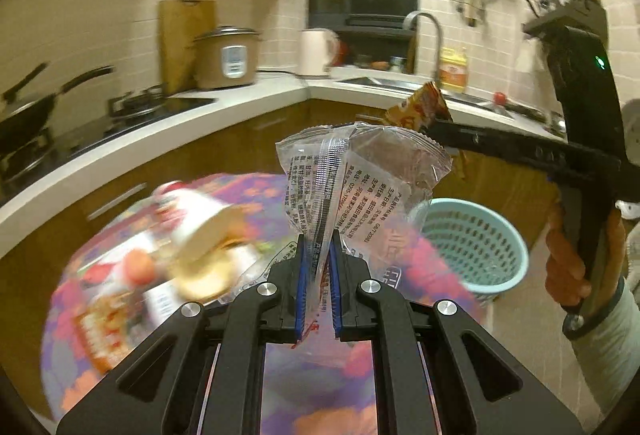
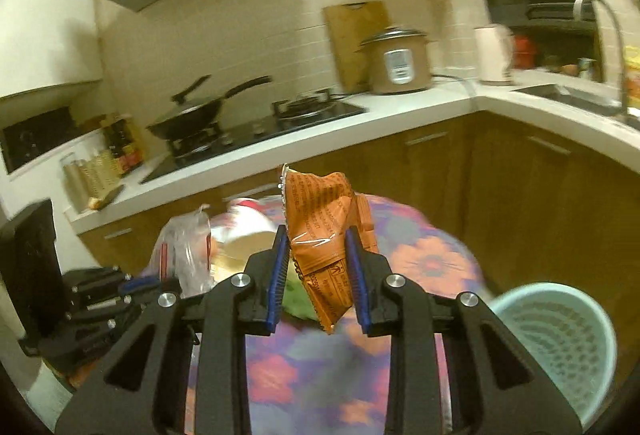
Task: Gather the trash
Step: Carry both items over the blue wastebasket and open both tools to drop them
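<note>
Trash fills both our claws — the left claw (image 1: 318,255) is pressed together on a clear printed wrapper (image 1: 352,175), the right claw (image 2: 318,259) pinches an orange snack packet (image 2: 324,219), both lifted above the flowered table (image 2: 436,259). Just beyond its edge stands the pale blue basket (image 2: 560,339) — farther off, a tipped paper cup (image 1: 200,227) lies blurred.

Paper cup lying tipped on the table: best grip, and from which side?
Judging by the blurred views, the paper cup lies on its side on the floral tablecloth. Probably pinch its side wall near the open rim, coming from above with jaws across the wall; that thin wall gives an edge. Both grippers hold wrappers now.
</note>
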{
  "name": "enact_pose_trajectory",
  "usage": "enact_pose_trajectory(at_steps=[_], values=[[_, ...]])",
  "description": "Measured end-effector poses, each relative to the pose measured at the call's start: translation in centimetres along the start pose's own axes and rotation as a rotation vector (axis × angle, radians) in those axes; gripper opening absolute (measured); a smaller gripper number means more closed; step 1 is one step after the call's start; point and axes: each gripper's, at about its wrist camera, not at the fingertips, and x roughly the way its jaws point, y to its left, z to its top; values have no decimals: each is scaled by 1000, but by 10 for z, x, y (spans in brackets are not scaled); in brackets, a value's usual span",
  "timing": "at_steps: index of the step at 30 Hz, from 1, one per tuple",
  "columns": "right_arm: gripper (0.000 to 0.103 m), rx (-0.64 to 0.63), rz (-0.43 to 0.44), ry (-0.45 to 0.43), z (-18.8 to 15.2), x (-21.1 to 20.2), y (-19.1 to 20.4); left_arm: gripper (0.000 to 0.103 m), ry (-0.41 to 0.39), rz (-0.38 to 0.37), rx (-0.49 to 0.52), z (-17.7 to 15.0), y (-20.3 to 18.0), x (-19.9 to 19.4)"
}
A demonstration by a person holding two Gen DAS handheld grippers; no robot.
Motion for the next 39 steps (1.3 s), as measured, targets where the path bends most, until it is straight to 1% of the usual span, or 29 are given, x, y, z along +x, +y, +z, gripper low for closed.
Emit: enact_pose_trajectory(at_steps=[4,7,9,10,13,16,21,24,26,27,29,30,31,32,33,39], values=[[25,40,-86,5,-17,-22,-45,8,16,-76,42,16,-42,35],[25,70,-166,18,-32,-33,-79,8,43,-125,72,23,-75,65],[25,108,-200,32,-45,-39,-104,8,66,-152,86,26,-93,84],[25,135,-219,46,-52,-41,-119,8,89,-172,89,28,-105,99],[25,187,-254,74,-66,-42,-146,8,143,-215,84,30,-126,133],[25,255,-279,100,-82,-40,-175,8,203,-241,73,30,-142,165],[27,303,-305,130,-97,-36,-196,9,287,-255,59,27,-159,207],[27,324,-315,155,-98,-30,-204,15,316,-264,45,24,-165,220],[29,337,-323,173,-103,-28,-210,21,325,-267,37,24,-167,227],[30,341,-327,179,-102,-26,-211,24,329,-266,33,23,-167,229],[32,349,-328,181,-104,-26,-213,25,333,-274,21,22,-166,232],[37,354,-327,181,-104,-26,-214,27,336,-274,18,22,-166,232],[44,356,-329,180,-104,-26,-216,31,342,-275,14,21,-165,233],[45,357,-334,177,-105,-26,-216,33,345,-276,11,20,-165,234],[45,355,-336,176,-105,-27,-216,34,346,-276,6,20,-164,234],[45,341,-328,157,-99,-33,-207,34,329,-280,-26,18,-152,223]])
